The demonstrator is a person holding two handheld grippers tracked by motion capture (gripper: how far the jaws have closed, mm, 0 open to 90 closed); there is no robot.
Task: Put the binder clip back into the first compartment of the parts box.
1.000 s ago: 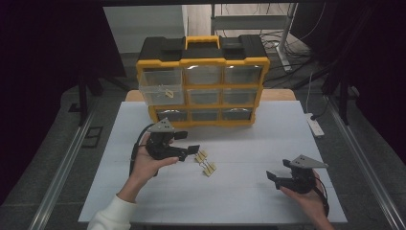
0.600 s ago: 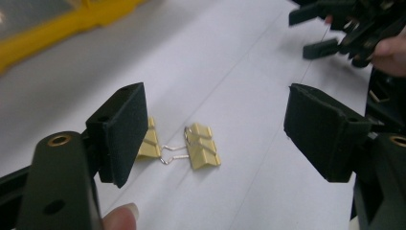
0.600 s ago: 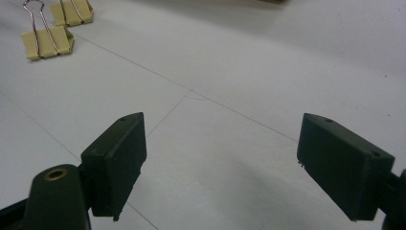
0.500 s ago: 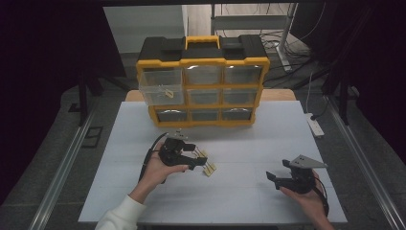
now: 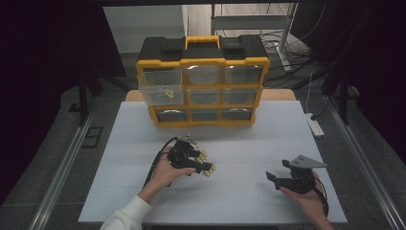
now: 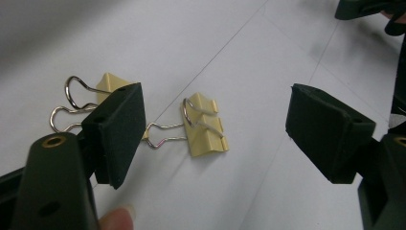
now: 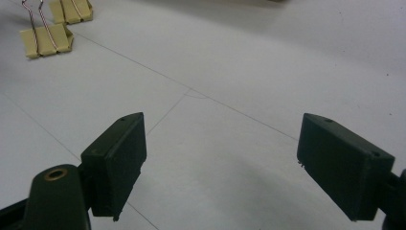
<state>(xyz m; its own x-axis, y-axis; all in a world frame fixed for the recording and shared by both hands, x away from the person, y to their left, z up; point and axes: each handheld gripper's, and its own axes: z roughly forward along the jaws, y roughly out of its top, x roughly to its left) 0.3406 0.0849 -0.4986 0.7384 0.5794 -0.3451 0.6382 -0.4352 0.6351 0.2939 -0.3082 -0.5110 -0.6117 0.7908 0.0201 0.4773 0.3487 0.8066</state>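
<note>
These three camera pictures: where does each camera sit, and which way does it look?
High view: above the table's near edge, looking forward and down at the drawer cabinet; both forearms show.
Left gripper view: on the left gripper, open over yellow binder clips.
Right gripper view: on the right gripper, open over white table.
All share the clips.

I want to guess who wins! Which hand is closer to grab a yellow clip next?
Probably the left. The left gripper hangs right over the yellow clips with jaws open around one. The right gripper sits far off on the white table.
</note>
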